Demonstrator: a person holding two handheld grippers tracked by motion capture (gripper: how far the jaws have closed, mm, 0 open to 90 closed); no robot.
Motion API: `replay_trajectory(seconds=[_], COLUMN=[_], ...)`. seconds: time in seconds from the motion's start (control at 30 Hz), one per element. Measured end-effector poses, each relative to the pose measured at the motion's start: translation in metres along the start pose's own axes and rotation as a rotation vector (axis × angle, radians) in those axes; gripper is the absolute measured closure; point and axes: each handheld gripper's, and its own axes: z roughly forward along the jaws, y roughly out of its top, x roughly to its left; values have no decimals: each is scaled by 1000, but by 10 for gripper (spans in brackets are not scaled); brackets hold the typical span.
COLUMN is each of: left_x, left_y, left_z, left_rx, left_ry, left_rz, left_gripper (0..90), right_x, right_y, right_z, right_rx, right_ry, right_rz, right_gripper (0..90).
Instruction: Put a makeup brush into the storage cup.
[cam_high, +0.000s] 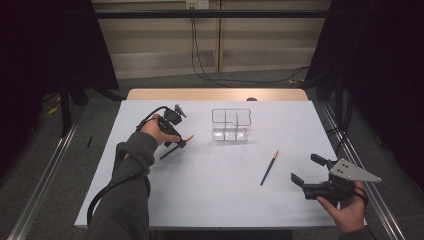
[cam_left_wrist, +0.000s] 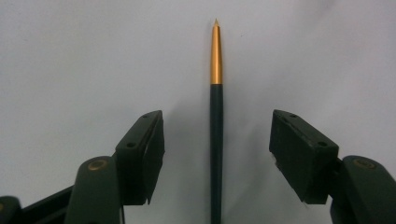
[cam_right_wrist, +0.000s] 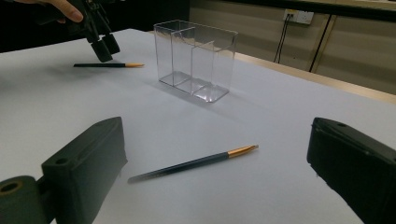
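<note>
A: Item one, the holder (cam_high: 231, 124)?

B: Clear plastic, upright, split into compartments, standing toward the table's (cam_high: 210, 195) far edge. Bare white top lies all round it, widest on the near side.

A: Item two, the pen (cam_high: 176, 146) under the left gripper (cam_high: 181, 143)?

B: Lying flat on the table, left of the holder and near it. Dark slim barrel, gold tapered tip; in the high view the tip points toward the holder. In the left gripper view it runs straight up the middle between the jaws, with white table showing on either side of the barrel, so neither pad touches it. Jaws apart, standing astride the pen.

A: Item three, the second pen (cam_high: 268, 168)?

B: Same make: dark barrel, gold tip. It lies flat, on the near right of the holder, well apart from it, tip angled toward the holder. Open table all round it.

A: Item four, the right gripper (cam_high: 306, 171)?

B: Held in a hand near the table's right edge, to the near right of the holder and beyond the second pen. Jaws wide apart, nothing between them; the right gripper view looks across the second pen to the holder.
</note>
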Motion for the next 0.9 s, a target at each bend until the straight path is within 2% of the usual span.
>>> replay_trajectory(seconds=[0.03, 0.2, 0.37, 0.63, 0.73, 0.77, 0.9], left_x=[1, 0, 0, 0, 0, 0, 0], left_y=[0, 0, -1, -1, -1, -1, -1], left_z=[0, 0, -1, 2, 4, 5, 5], left_rx=[4, 3, 4, 16, 22, 22, 32], left_ry=[0, -5, -3, -28, -42, -33, -39], left_rz=[16, 43, 29, 19, 3, -4, 4], left_gripper=[364, 433, 459, 561, 581, 589, 609], right_x=[0, 0, 0, 0, 0, 0, -1], right_y=[0, 0, 0, 0, 0, 0, 0], right_z=[0, 0, 0, 0, 0, 0, 0], right_rx=[1, -1, 3, 2, 2, 3, 3], right_ry=[1, 0, 3, -2, 2, 0, -8], right_rz=[1, 2, 4, 4, 3, 3, 4], right_gripper=[39, 38, 38, 38, 38, 38, 38])
